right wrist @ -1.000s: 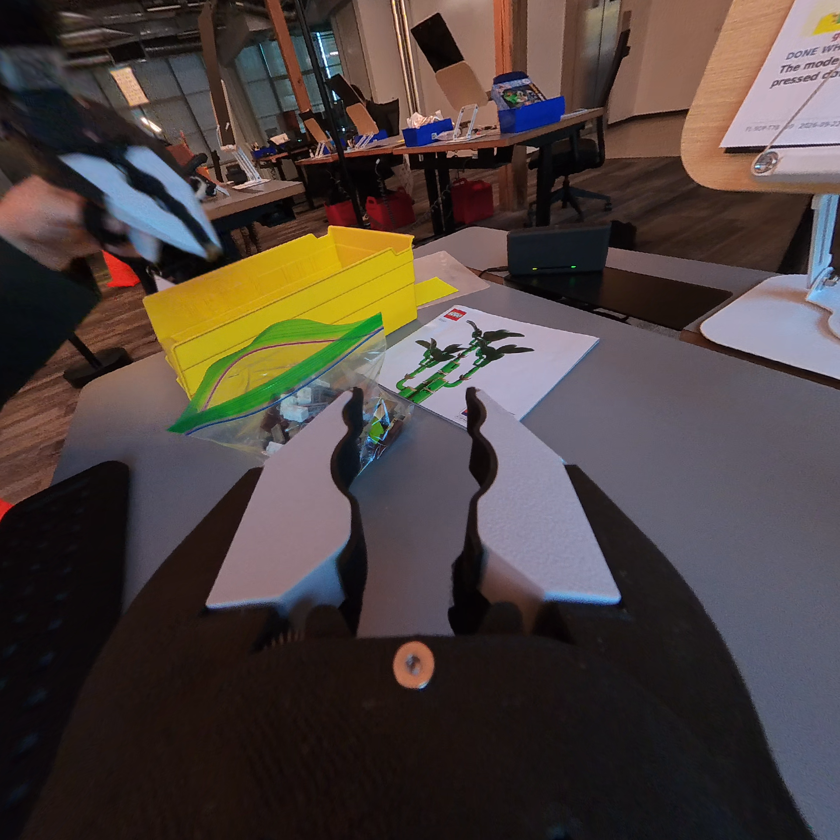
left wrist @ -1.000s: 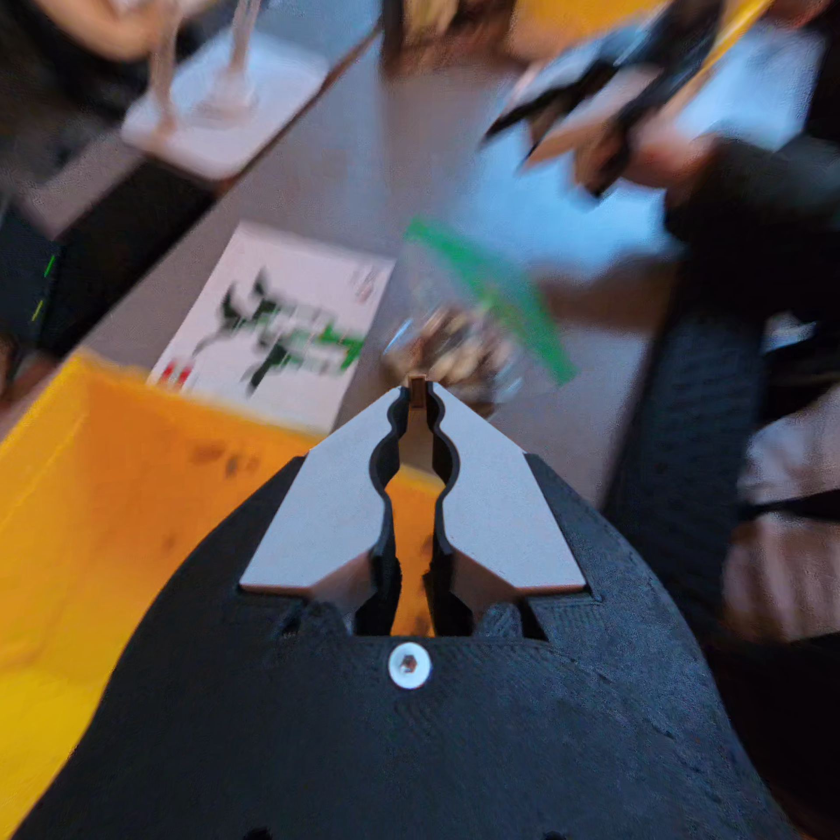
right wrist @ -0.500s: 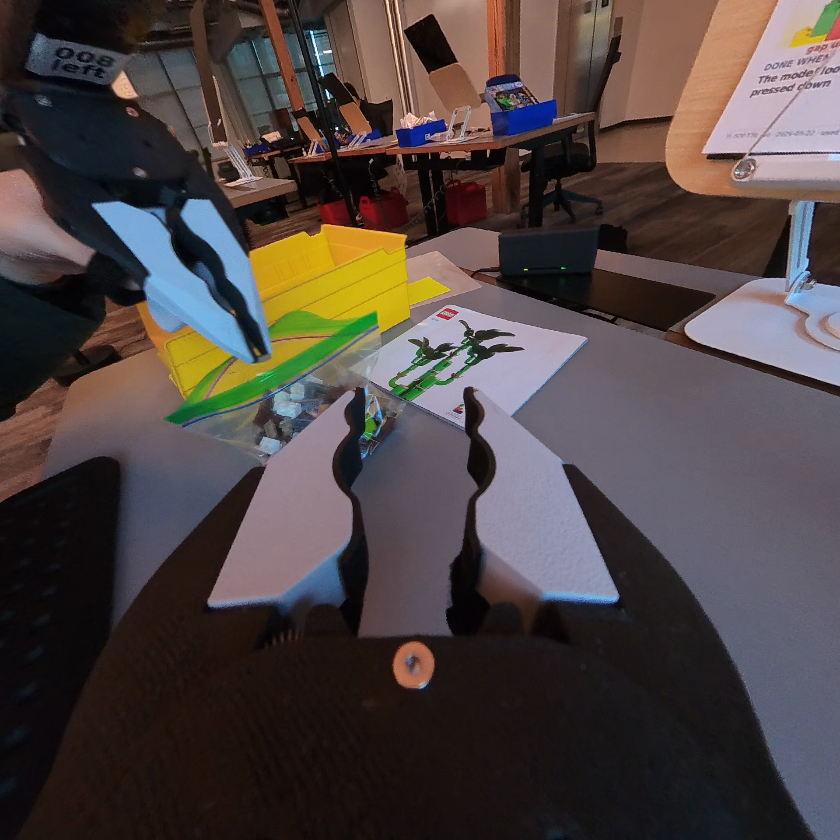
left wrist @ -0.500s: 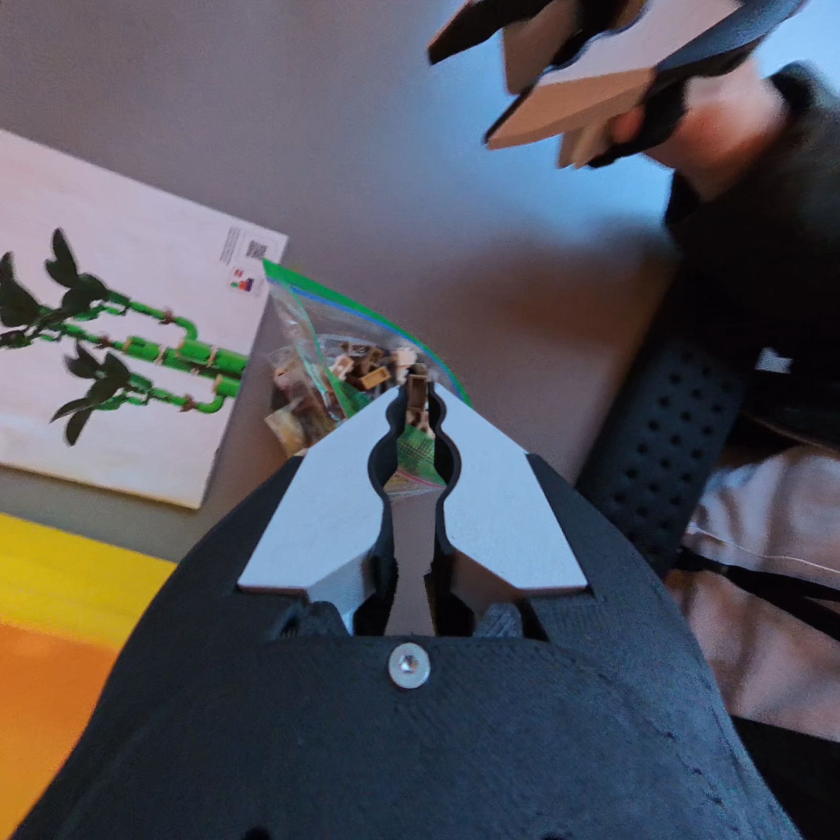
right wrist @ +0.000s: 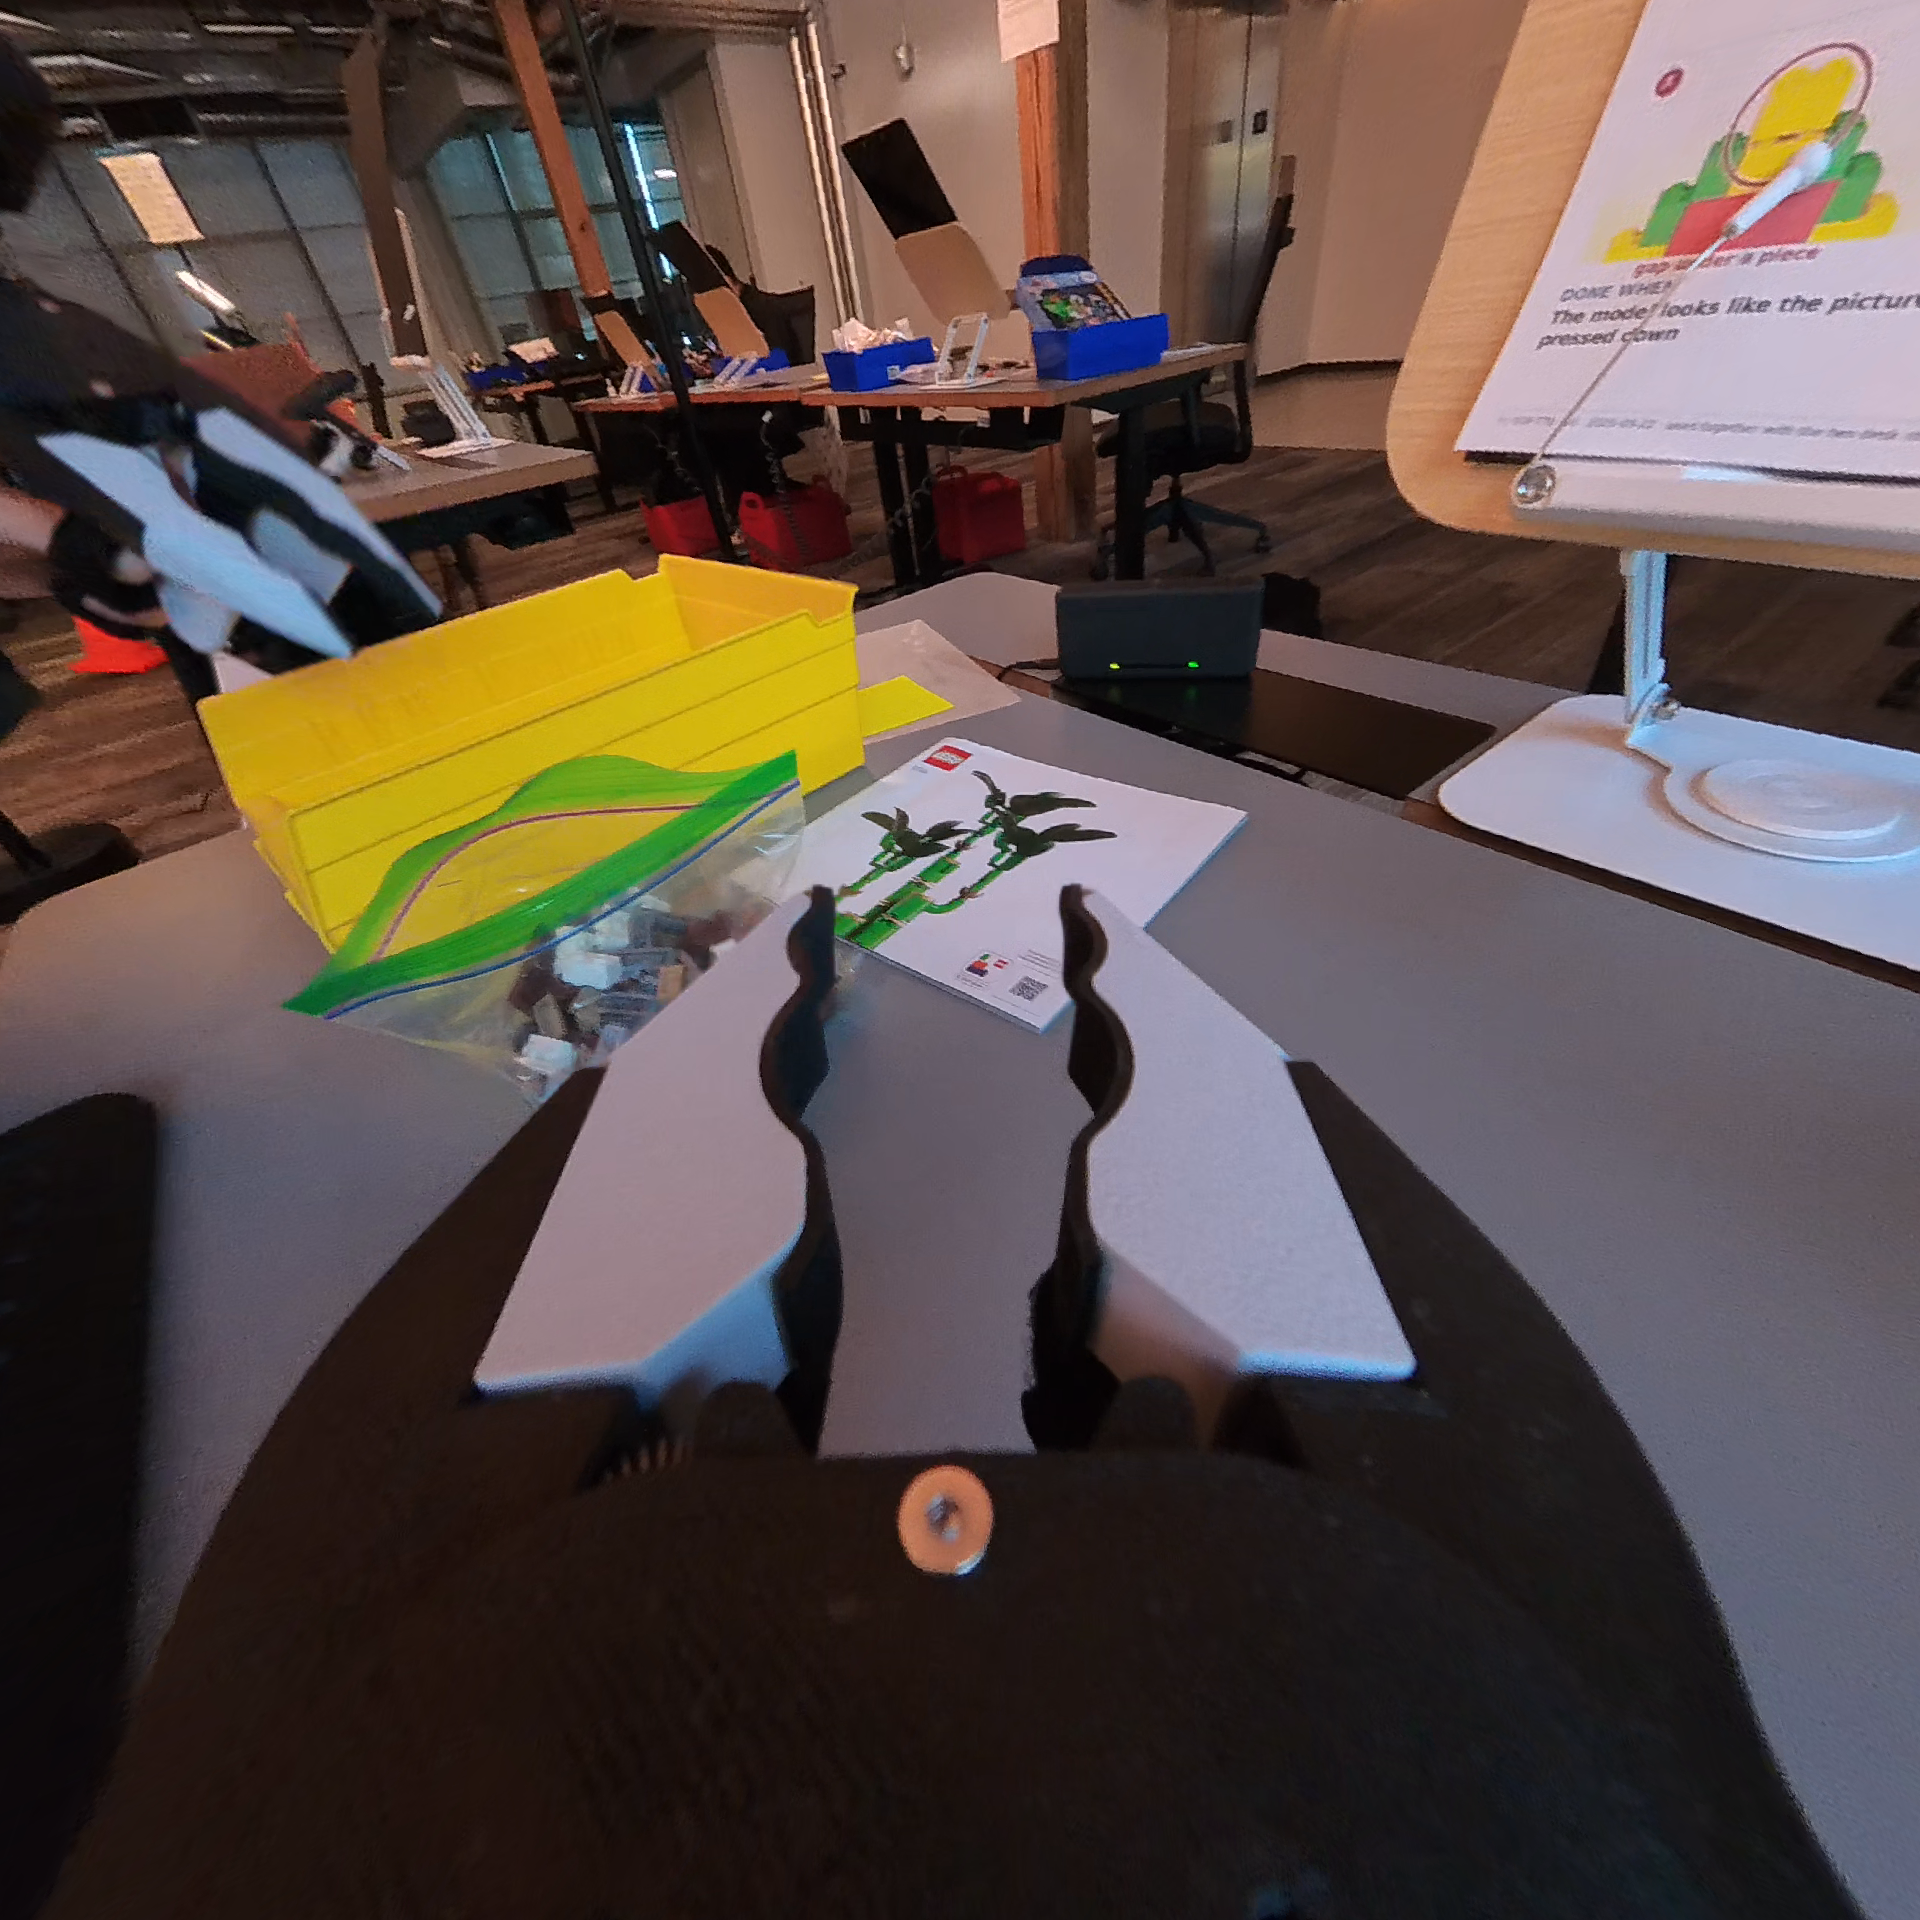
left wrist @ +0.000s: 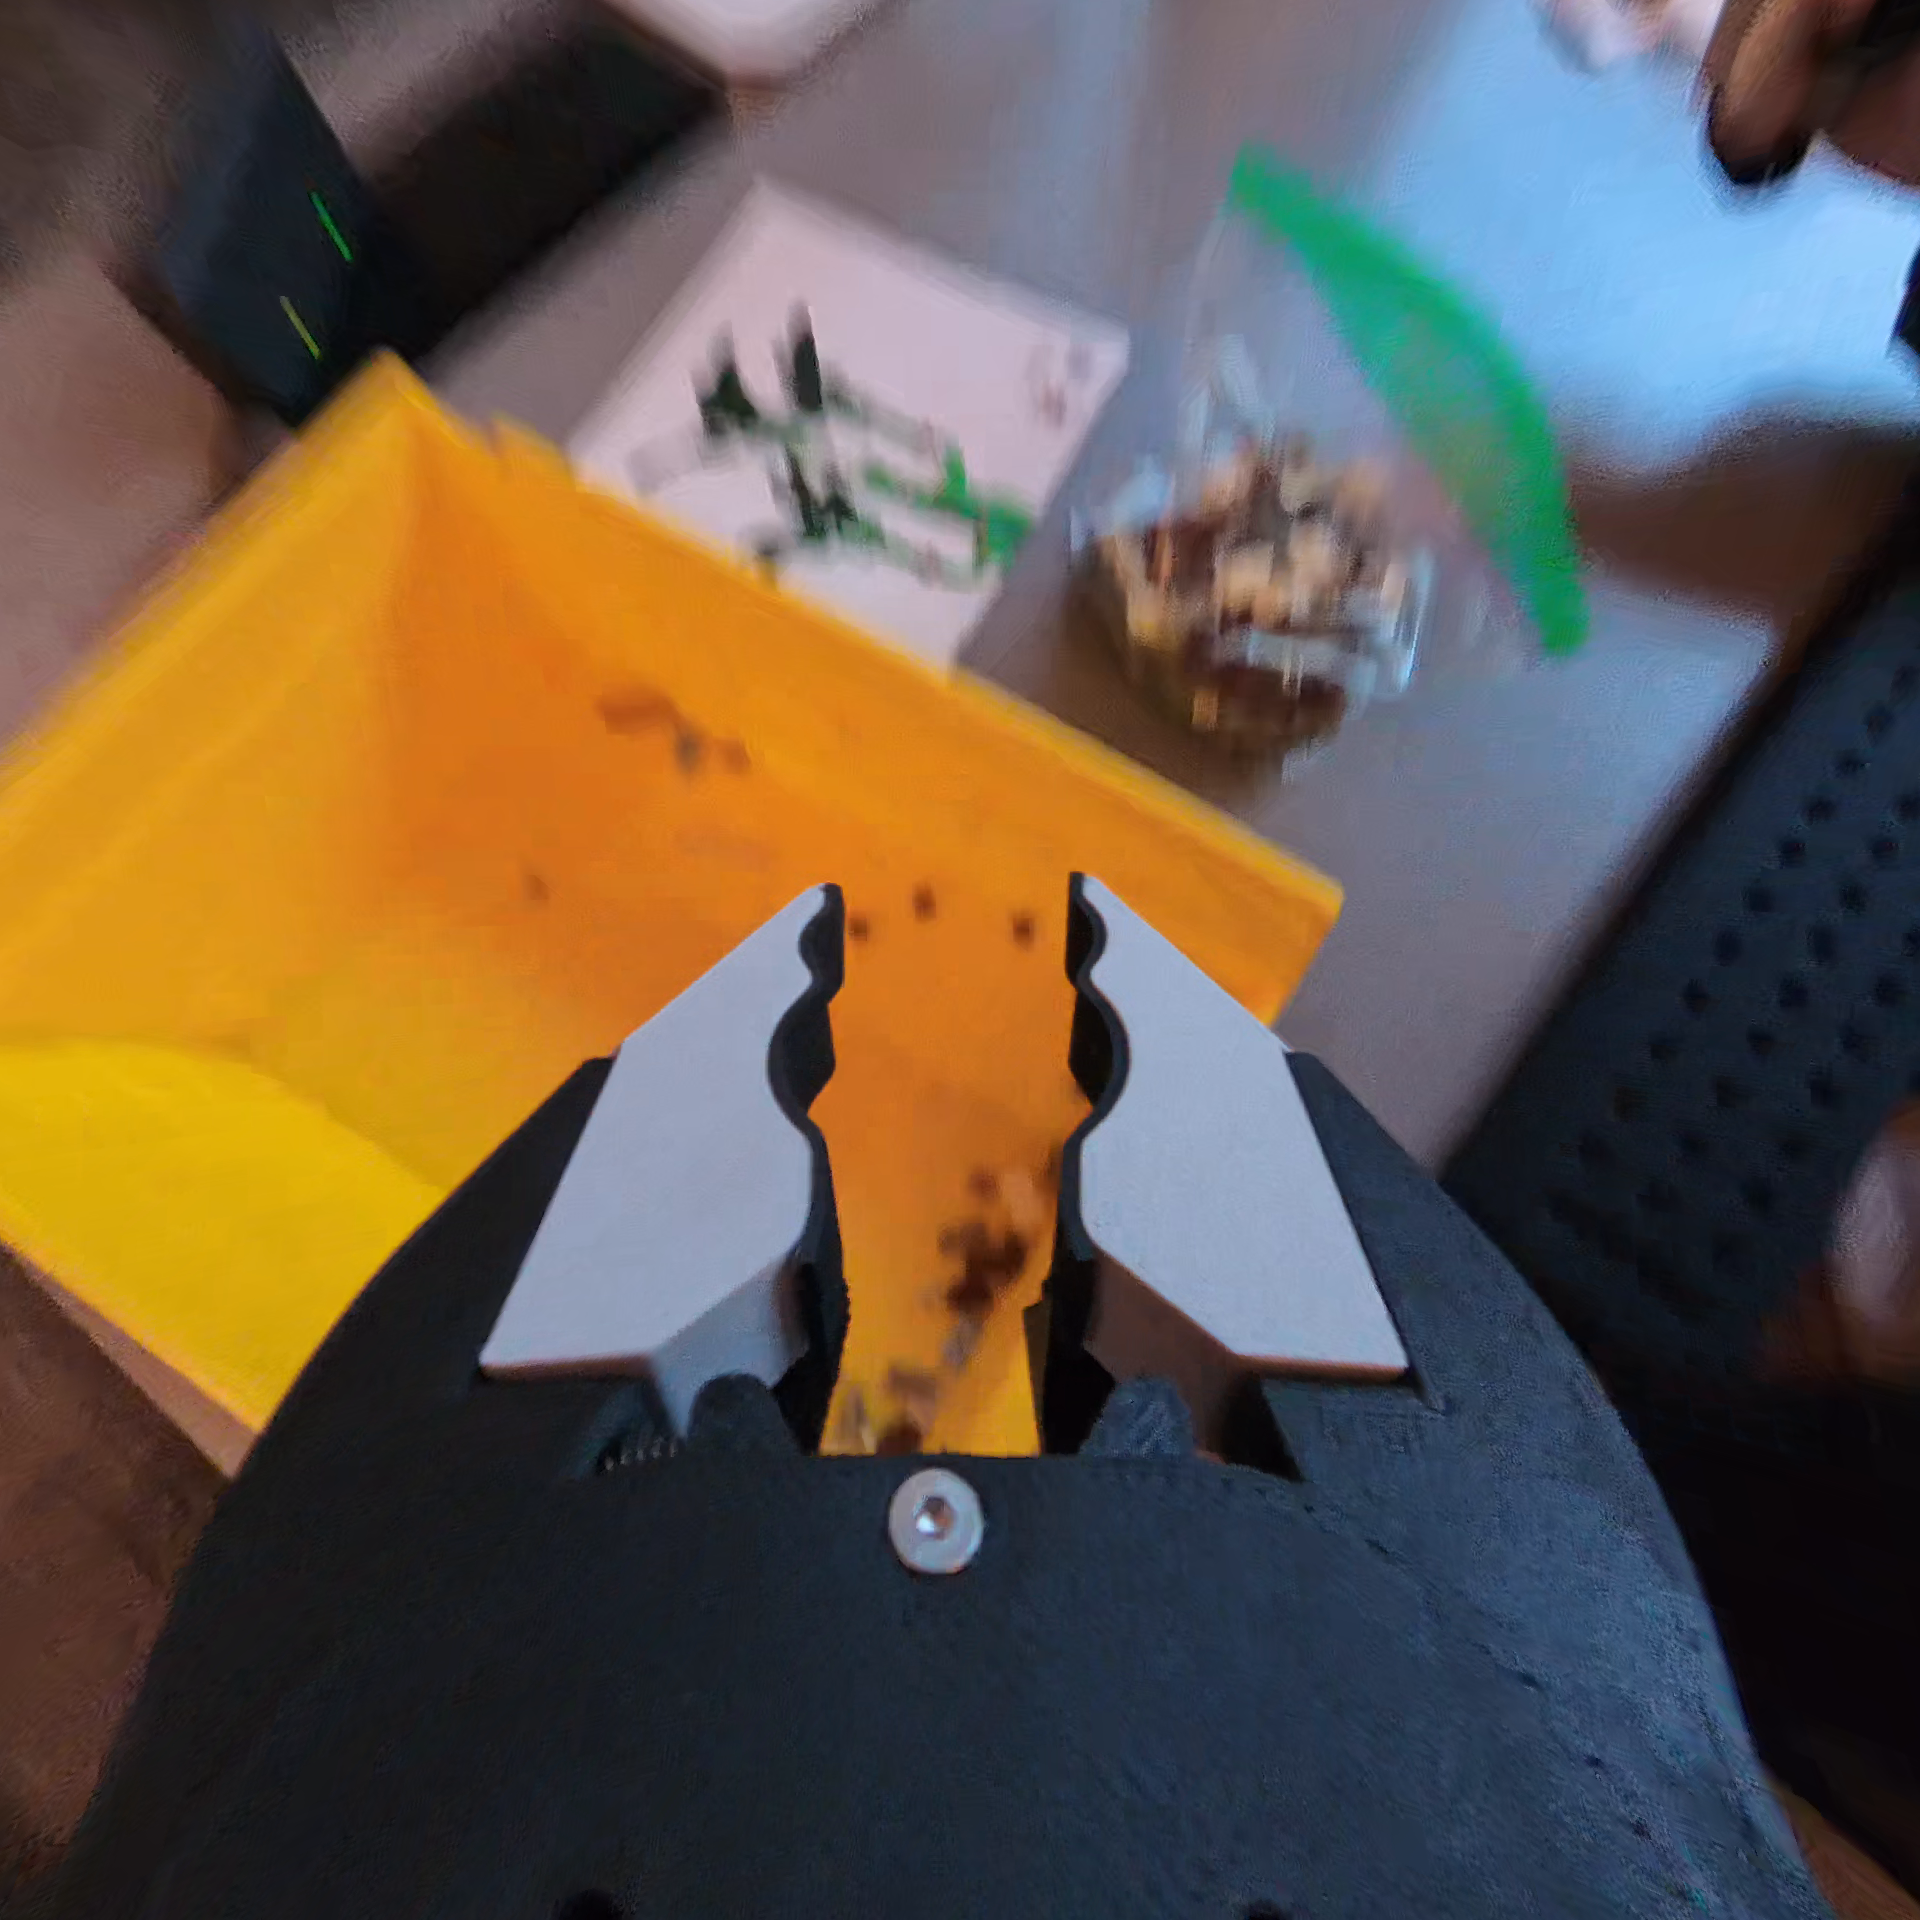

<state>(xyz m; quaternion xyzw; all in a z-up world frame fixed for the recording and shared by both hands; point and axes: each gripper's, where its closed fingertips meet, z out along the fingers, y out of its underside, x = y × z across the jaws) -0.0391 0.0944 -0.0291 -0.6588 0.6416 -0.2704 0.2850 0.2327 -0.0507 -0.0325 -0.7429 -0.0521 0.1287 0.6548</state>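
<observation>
My left gripper [left wrist: 951, 894] is open and holds nothing. It hangs over the inside of the yellow bin [left wrist: 416, 727], where several small brown pieces [left wrist: 977, 1247] lie on the floor. The right wrist view shows it [right wrist: 384, 623] above the bin's [right wrist: 540, 717] left end. My right gripper [right wrist: 940, 904] is open and empty, low over the grey table [right wrist: 1455, 1091]. Just beyond its tips lie a clear zip bag with a green seal [right wrist: 561, 904], filled with small bricks, and a white booklet [right wrist: 1039, 852] with a green plant picture. The bag [left wrist: 1247, 603] and booklet [left wrist: 862, 416] are blurred in the left wrist view.
A black box with green lights [right wrist: 1158, 629] sits behind the booklet. A wooden stand holding a printed sheet [right wrist: 1714, 312] rises from a white base [right wrist: 1714, 810] at the right. A black perforated chair part [left wrist: 1714, 987] is at the table's near edge. The gap from one gripper's tips to the other's is roughly 30 centimeters.
My left gripper was shut on a small brown piece near the bag; it has swung over the yellow bin and opened, and the piece is gone from its tips. My right gripper stayed open and nearly still.
</observation>
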